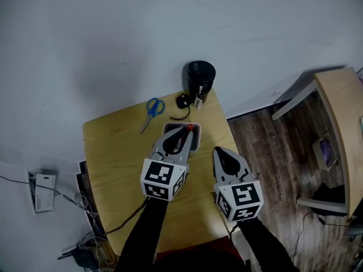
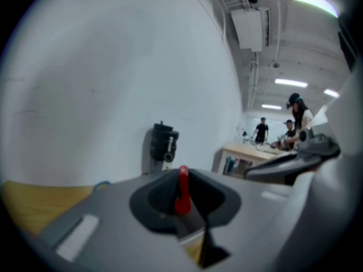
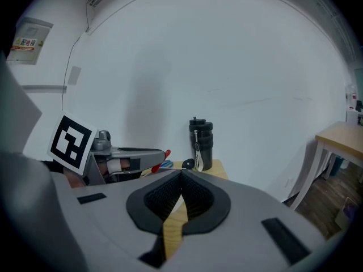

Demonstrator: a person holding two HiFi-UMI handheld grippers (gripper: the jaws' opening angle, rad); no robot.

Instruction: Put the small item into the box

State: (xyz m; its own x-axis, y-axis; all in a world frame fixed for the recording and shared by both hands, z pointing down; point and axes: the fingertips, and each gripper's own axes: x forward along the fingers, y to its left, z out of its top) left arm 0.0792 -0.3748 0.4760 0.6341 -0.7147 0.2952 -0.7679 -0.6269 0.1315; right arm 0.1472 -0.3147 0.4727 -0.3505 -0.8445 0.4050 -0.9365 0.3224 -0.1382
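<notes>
Left claw (image 2: 182, 174) tight on red item (image 2: 182, 196), box (image 1: 197, 143) half-hidden beneath; right claw (image 3: 181, 175) clenched empty.

The left claw (image 1: 189, 130) is smooth, matt grey plastic with black, rubbery-looking pads. Pinched between them is a small red pin-shaped item (image 2: 182, 190) of glossy plastic. The right claw (image 3: 180, 192) has the same grey shell, and its black pads (image 3: 201, 199) are finely ribbed. Under both claws lies the pale wooden bench (image 1: 113, 163), smooth and matt. Beneath the left claw's tip, the small grey rectangular box (image 1: 196, 143) looks dull; whether it is metal or plastic cannot be told. Beyond the left claw, the blue-handled scissors (image 1: 152, 111) have plastic grips, and the black cylindrical bottle (image 1: 201, 78) shows a slight sheen. Right of the right claw, the dark plank floor (image 1: 266, 146) is wood-grained.
</notes>
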